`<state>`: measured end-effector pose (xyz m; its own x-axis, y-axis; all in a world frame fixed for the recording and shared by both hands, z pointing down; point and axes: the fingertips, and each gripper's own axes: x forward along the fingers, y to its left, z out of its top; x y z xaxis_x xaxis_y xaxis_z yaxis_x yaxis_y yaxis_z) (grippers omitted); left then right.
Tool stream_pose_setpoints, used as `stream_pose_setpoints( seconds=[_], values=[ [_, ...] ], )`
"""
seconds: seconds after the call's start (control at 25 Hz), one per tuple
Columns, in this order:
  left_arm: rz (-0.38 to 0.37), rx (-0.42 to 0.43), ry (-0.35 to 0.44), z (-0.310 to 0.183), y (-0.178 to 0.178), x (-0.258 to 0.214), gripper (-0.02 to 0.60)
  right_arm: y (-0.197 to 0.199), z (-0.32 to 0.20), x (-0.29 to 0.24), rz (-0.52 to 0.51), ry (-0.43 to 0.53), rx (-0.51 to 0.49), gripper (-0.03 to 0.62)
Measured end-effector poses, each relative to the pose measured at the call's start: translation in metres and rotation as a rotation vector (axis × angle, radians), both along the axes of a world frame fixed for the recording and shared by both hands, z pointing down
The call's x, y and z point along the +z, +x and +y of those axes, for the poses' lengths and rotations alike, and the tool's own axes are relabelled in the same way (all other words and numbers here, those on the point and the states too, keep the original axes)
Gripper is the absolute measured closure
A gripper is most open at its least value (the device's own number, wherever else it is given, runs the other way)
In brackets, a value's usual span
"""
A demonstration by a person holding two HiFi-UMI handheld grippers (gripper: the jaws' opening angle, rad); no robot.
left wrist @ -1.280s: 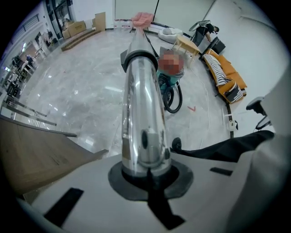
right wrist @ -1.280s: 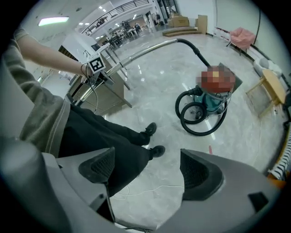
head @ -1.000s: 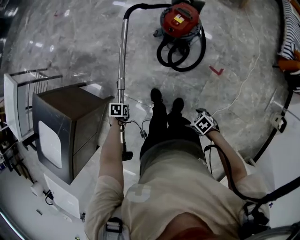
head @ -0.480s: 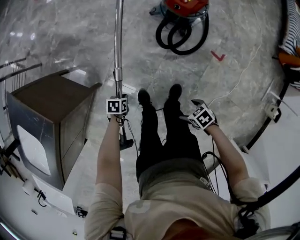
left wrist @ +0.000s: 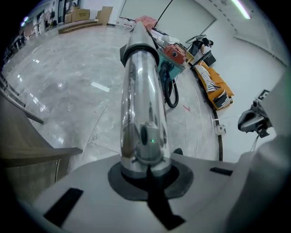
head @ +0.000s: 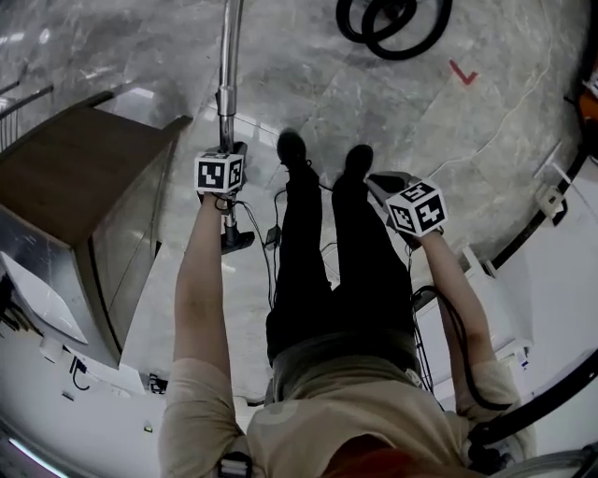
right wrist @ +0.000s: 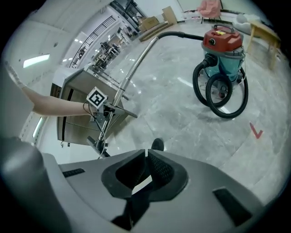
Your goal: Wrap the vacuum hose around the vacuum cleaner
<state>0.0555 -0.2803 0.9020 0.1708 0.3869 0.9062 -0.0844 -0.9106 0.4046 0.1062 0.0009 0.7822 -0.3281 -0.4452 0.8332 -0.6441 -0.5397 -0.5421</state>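
Observation:
My left gripper (head: pixel 227 151) is shut on the chrome vacuum wand (head: pixel 227 56), which runs up and away from me; in the left gripper view the wand (left wrist: pixel 141 104) fills the middle, clamped between the jaws. Its black lower end (head: pixel 235 239) hangs below the gripper. The red and teal vacuum cleaner (right wrist: pixel 223 45) stands far off with the black hose (right wrist: pixel 223 98) looped in front of it. Only the hose loops (head: pixel 392 23) show in the head view. My right gripper (right wrist: pixel 145 154) has just been closing and is shut with nothing between its pads, beside the person's right leg (head: pixel 374 184).
A dark metal cabinet (head: pixel 75 168) stands close on the left, next to the wand. Thin cables (head: pixel 271 233) trail by the person's shoes. A red mark (head: pixel 462 72) is on the marble floor, and a black cable (head: pixel 533 233) curves along the right.
Both hands have come down, and the wand went down with the left gripper. The vacuum cleaner has slid out at the top of the head view, leaving only the hose loops.

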Motion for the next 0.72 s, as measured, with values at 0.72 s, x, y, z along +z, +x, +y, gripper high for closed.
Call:
stream_pose_setpoints(
  seconds=[0.72],
  values=[
    [0.071, -0.077, 0.061, 0.073, -0.014, -0.005, 0.574, -0.071, 0.128, 0.033, -0.049, 0.011, -0.084, 0.569]
  ],
)
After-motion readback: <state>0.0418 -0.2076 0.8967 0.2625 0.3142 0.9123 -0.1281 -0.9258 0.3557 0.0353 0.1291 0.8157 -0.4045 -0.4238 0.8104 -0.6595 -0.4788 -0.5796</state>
